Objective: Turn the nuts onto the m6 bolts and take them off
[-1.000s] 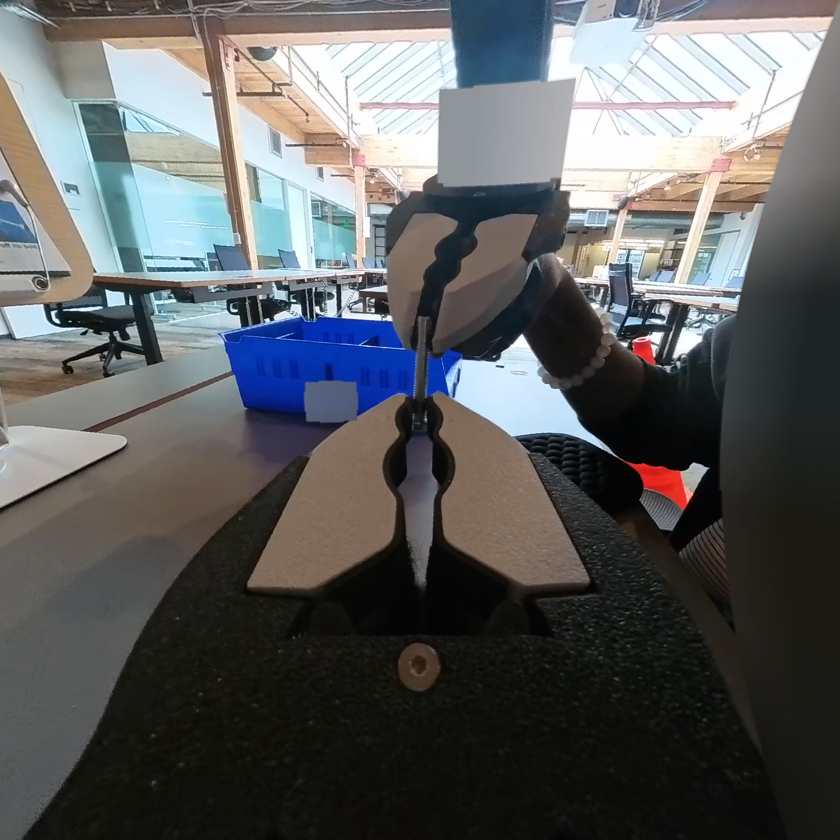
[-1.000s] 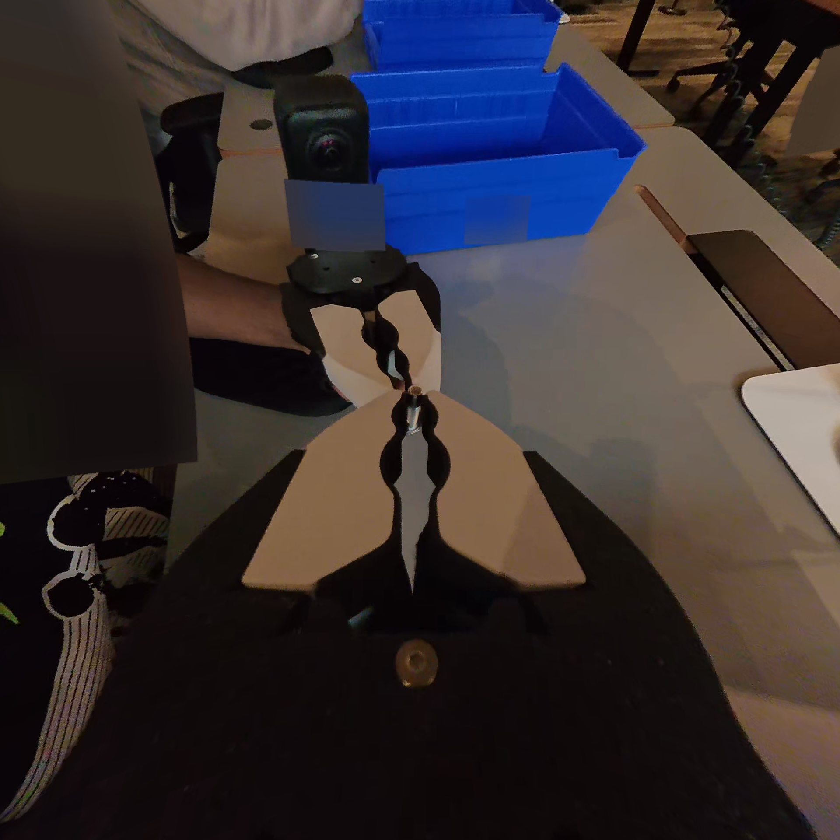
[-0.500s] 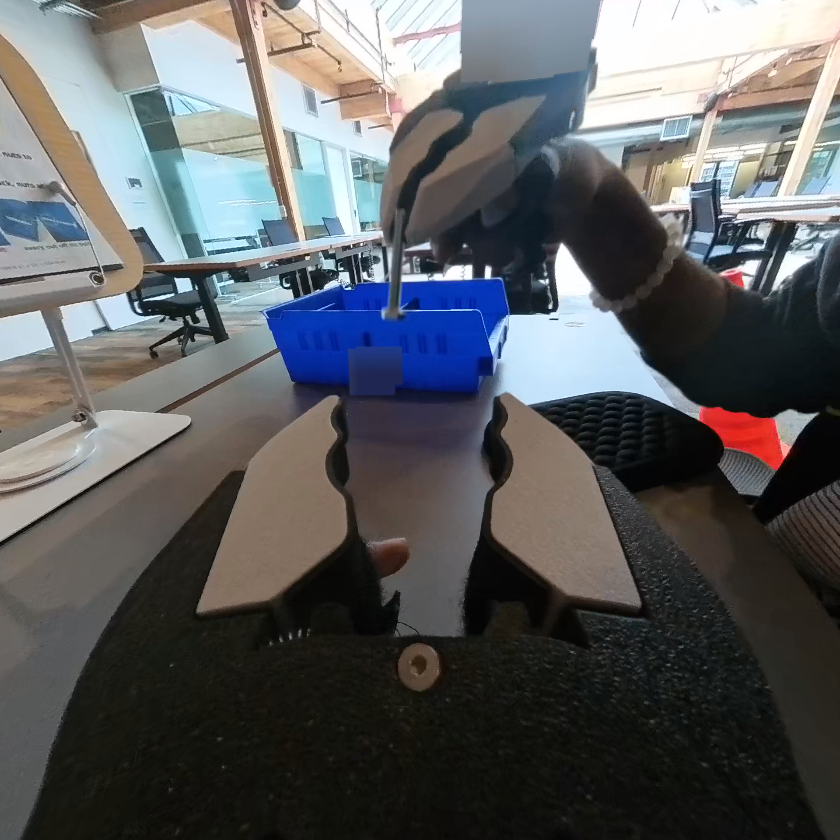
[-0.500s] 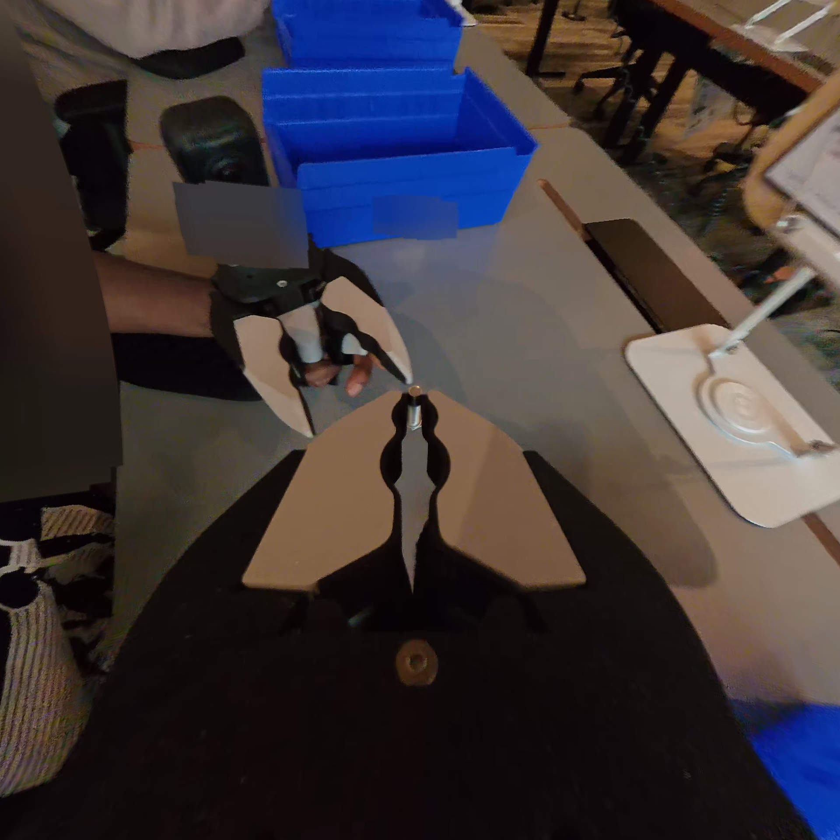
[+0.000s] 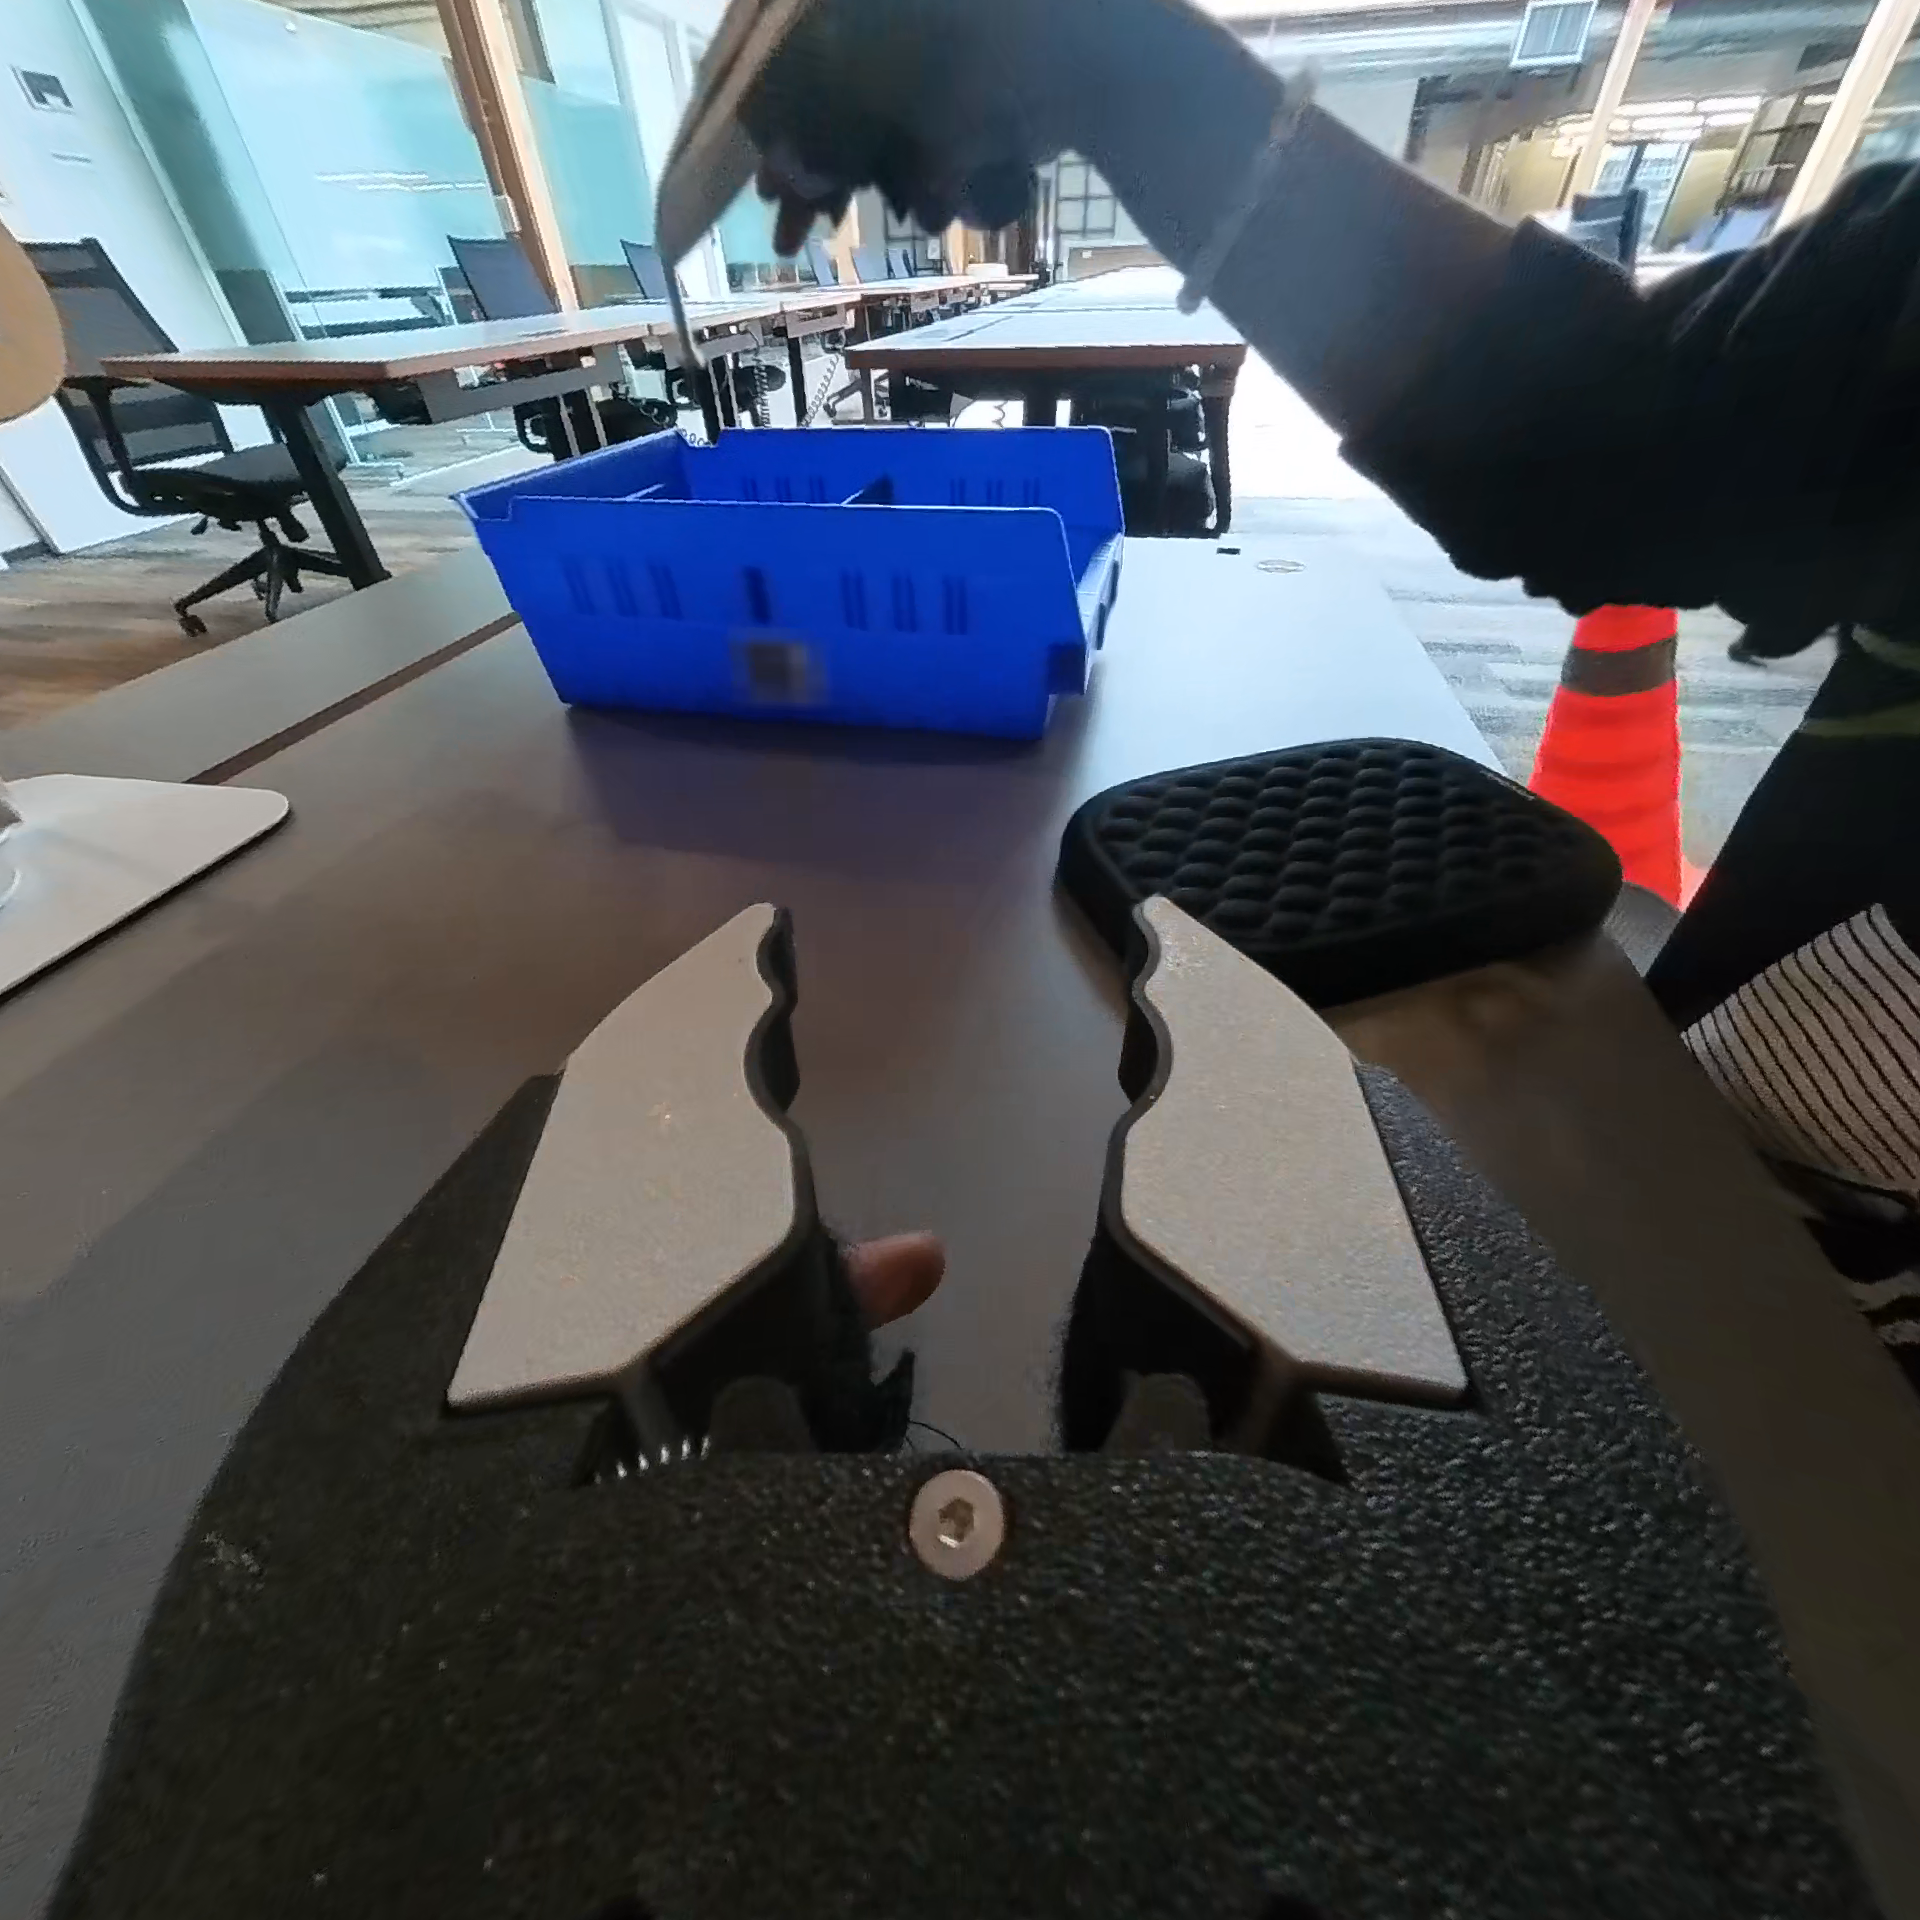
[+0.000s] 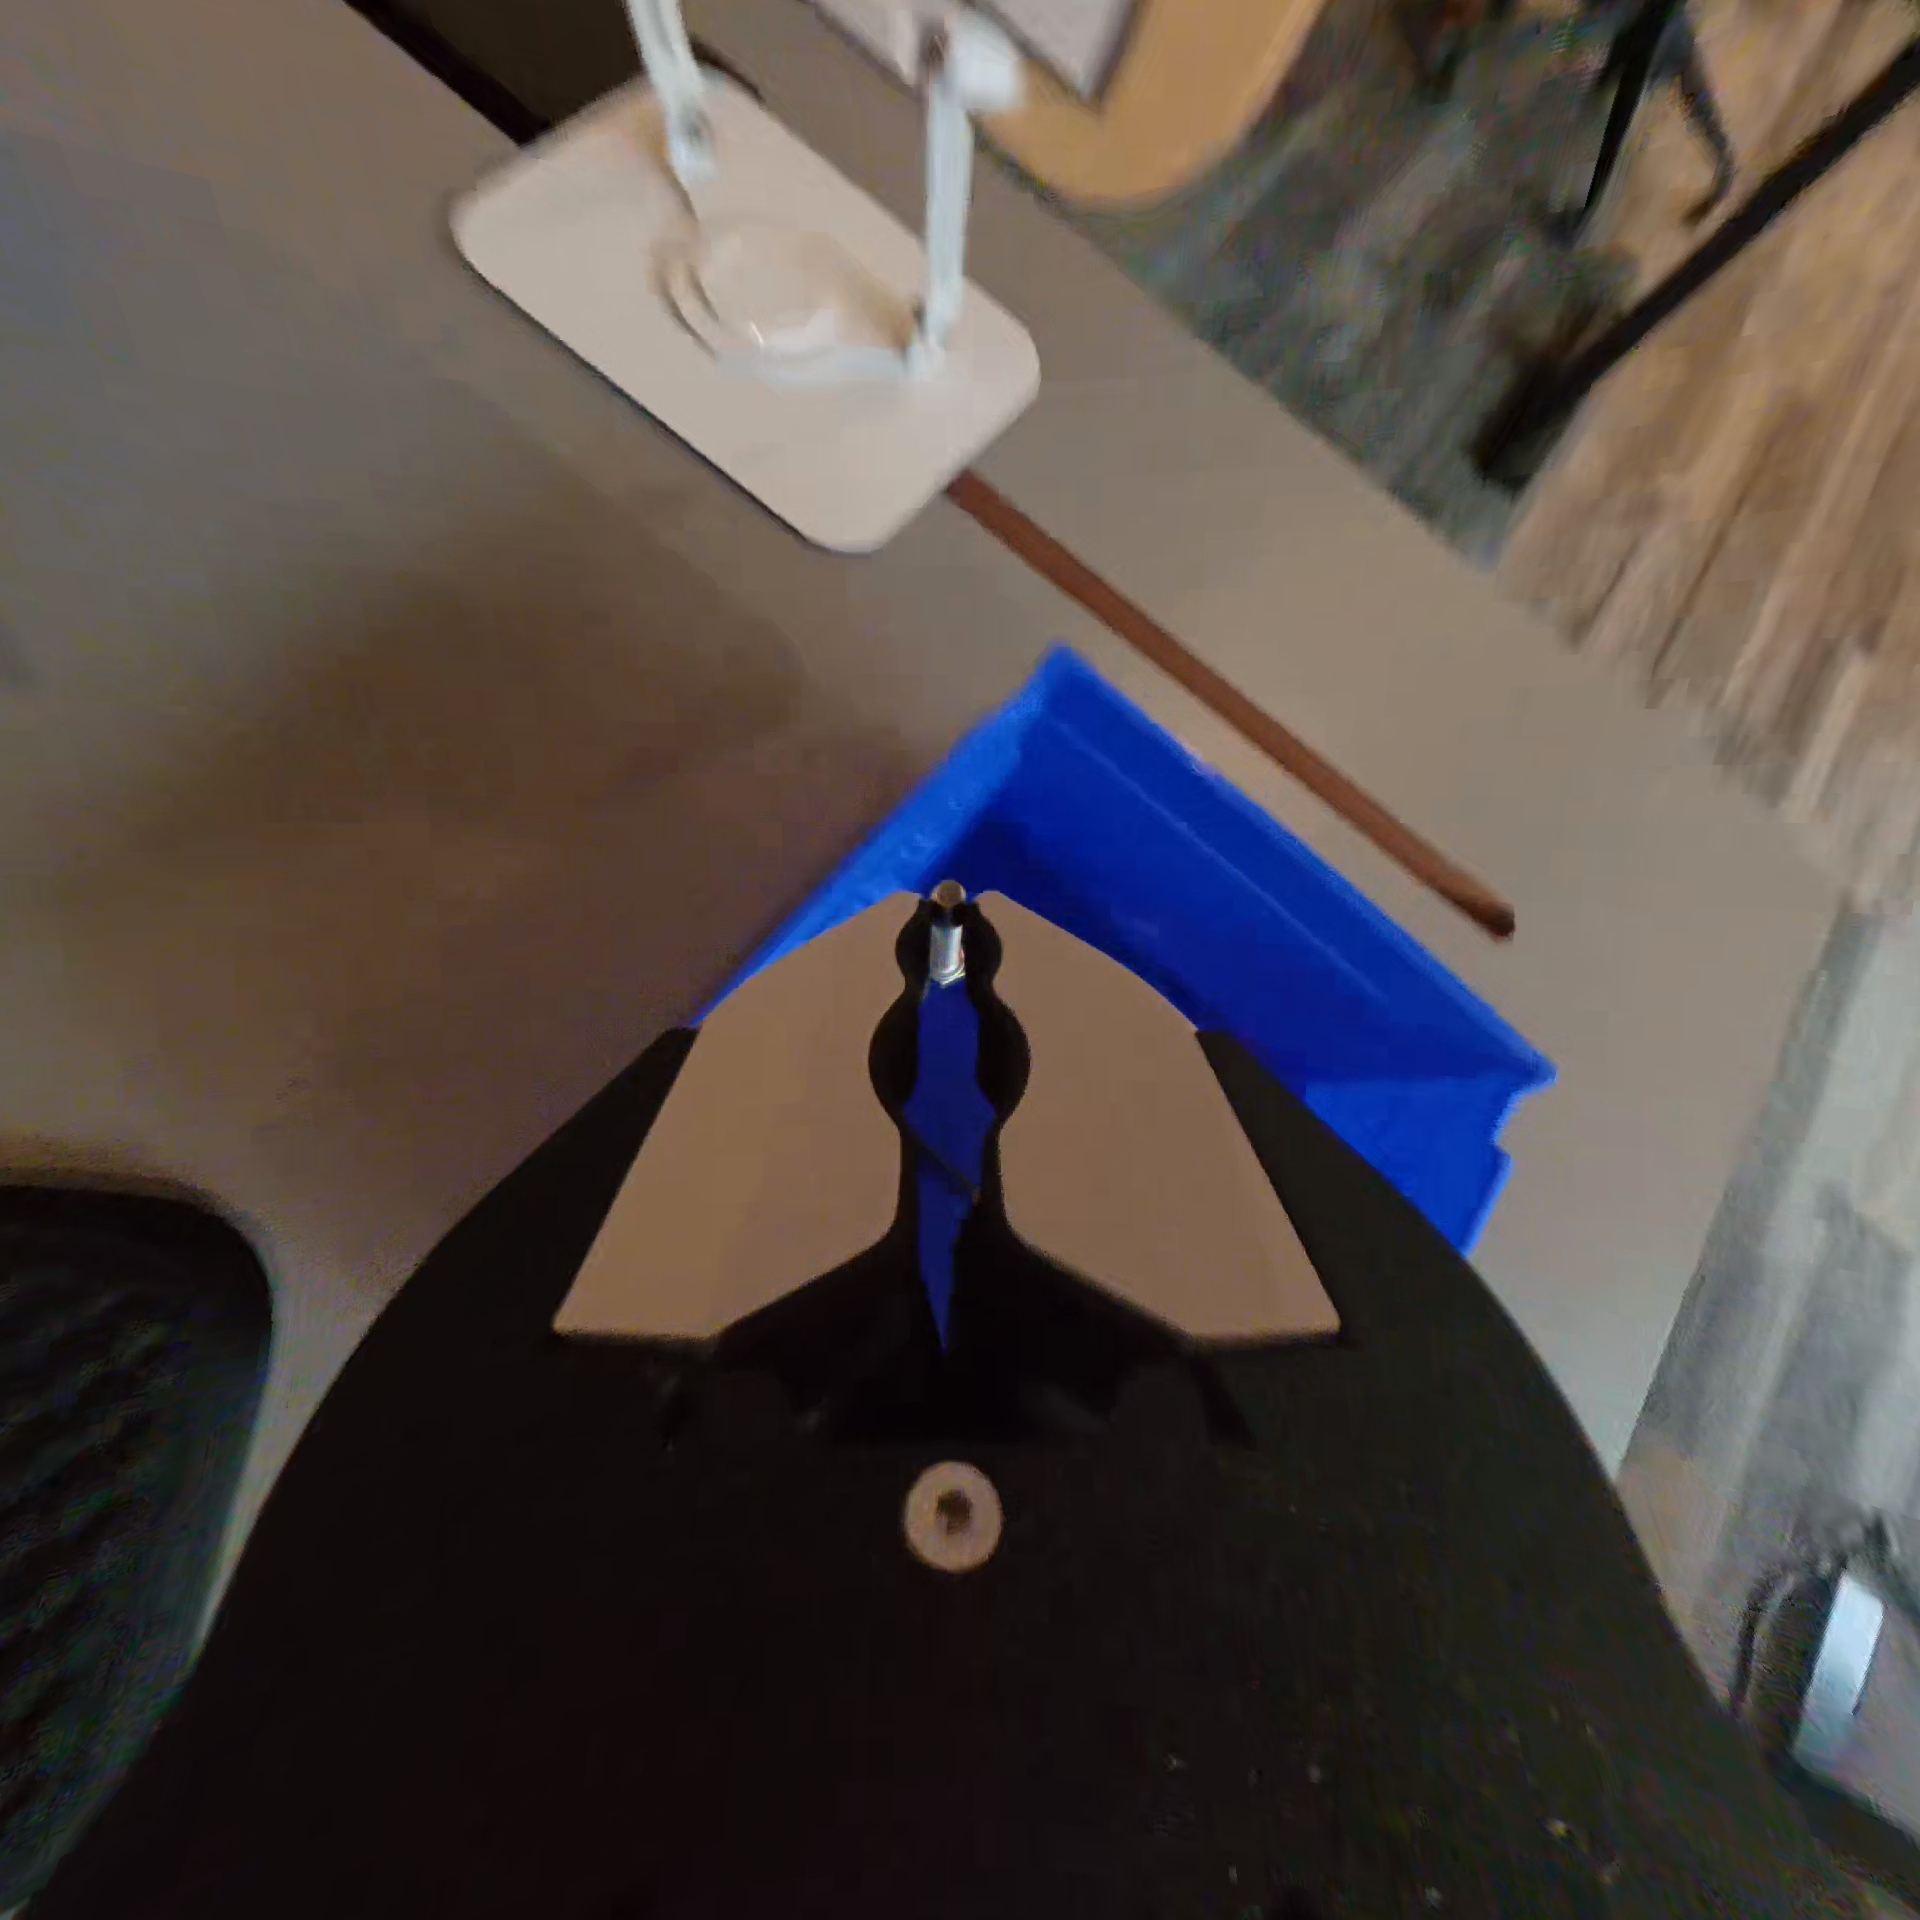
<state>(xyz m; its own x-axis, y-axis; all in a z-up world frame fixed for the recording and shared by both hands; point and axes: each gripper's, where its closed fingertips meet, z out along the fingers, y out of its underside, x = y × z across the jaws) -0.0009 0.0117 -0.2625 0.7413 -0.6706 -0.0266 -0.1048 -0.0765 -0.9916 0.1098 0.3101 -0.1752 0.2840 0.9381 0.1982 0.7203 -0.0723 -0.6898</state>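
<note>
Left gripper (image 5: 956, 997) wide open and bare over the dark bench (image 5: 416, 935), right gripper (image 6: 948, 914) clamped tight on a silver bolt (image 6: 945, 940), bolt poised above the blue bin (image 6: 1195, 894), bin at twelve o'clock of the left gripper, black mesh pad (image 5: 1340, 852) at two o'clock

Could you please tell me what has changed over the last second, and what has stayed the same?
The left gripper let go of the silver threaded bolt and now stands open and empty. The right gripper, still clamped on the bolt, carried it above the blue plastic bin. The bin stayed put.
</note>
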